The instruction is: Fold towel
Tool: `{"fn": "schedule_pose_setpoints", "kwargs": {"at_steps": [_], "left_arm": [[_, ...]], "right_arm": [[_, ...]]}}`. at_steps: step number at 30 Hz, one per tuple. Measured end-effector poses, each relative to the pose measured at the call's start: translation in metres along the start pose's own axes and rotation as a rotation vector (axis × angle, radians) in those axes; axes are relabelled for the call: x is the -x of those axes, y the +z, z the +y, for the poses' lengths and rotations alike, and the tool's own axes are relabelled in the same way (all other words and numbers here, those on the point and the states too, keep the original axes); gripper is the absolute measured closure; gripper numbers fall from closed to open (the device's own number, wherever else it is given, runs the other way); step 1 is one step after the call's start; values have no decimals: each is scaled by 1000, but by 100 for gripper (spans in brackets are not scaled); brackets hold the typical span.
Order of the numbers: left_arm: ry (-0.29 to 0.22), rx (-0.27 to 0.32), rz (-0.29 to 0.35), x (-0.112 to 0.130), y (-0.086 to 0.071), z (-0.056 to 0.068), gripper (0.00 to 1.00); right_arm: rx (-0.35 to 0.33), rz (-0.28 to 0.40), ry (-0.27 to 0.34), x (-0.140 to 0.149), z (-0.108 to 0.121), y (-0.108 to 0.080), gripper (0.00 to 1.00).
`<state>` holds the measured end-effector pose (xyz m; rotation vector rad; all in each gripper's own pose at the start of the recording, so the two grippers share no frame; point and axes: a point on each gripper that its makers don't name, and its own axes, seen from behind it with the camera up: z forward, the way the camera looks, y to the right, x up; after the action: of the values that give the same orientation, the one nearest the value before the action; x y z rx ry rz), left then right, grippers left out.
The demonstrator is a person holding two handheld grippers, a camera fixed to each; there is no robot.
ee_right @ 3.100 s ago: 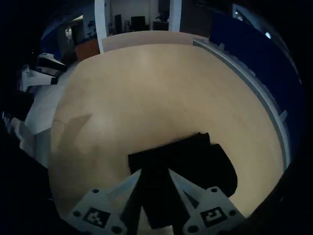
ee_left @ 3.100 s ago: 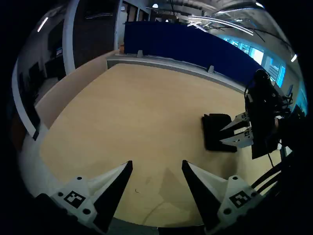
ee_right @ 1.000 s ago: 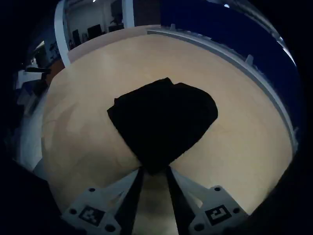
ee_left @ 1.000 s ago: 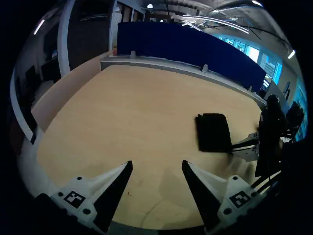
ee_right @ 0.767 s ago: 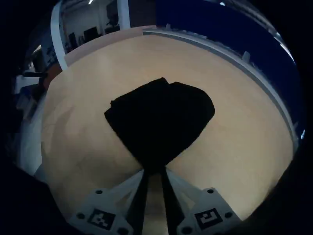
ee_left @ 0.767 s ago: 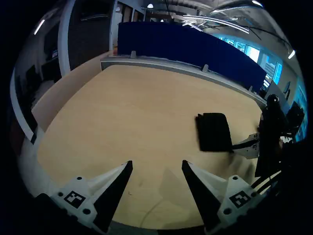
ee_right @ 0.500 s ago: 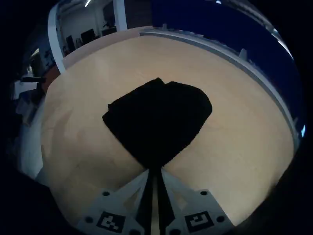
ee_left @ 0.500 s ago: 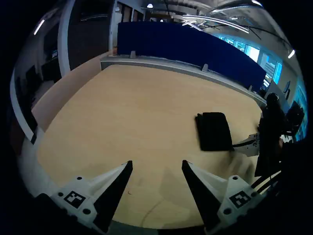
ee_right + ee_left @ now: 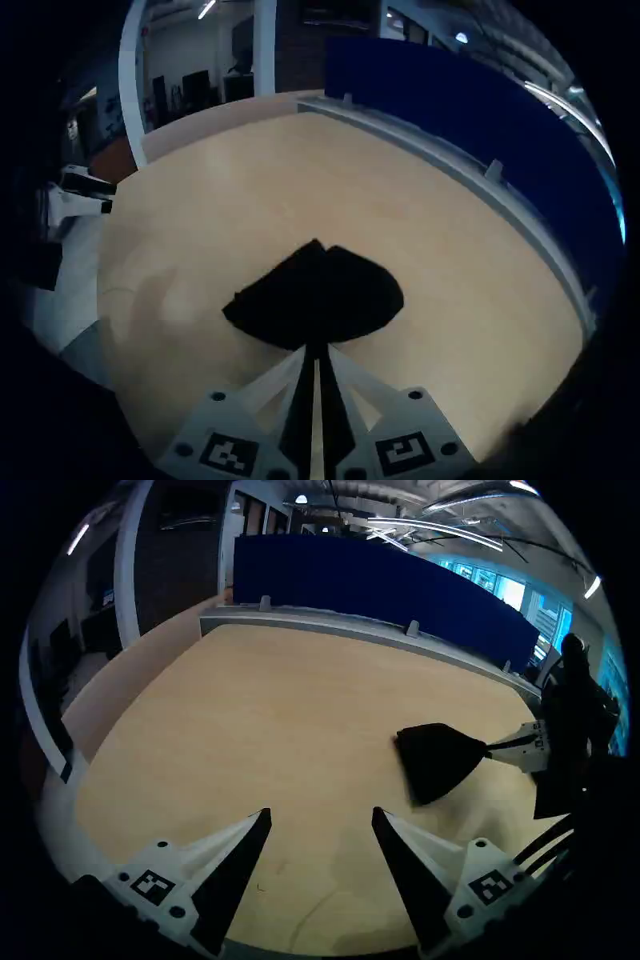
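Squarely between right claw (image 9: 317,347) tips, corner of black towel (image 9: 316,300)

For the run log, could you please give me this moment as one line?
right gripper: shut on towel corner | left gripper: open, apart from towel | towel: dark, bunched on table

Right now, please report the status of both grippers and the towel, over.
Left gripper open, apart from the towel. Right gripper shut on towel corner, towel drawn to a point on the table. No obstacle seen nearby.
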<state>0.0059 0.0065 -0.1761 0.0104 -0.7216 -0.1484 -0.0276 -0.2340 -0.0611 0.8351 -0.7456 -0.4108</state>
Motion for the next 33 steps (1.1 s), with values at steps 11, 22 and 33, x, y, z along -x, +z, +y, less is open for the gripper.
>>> {"fn": "schedule_pose_setpoints", "kwargs": {"at_steps": [11, 22, 33], "left_arm": [[28, 34, 34, -25, 3, 17, 6], [45, 63, 54, -40, 7, 30, 6], [65, 80, 52, -44, 9, 40, 6]], "right_arm": [[41, 101, -39, -80, 29, -52, 96], [88, 123, -43, -94, 57, -81, 96], [145, 140, 9, -95, 105, -110, 96]]}}
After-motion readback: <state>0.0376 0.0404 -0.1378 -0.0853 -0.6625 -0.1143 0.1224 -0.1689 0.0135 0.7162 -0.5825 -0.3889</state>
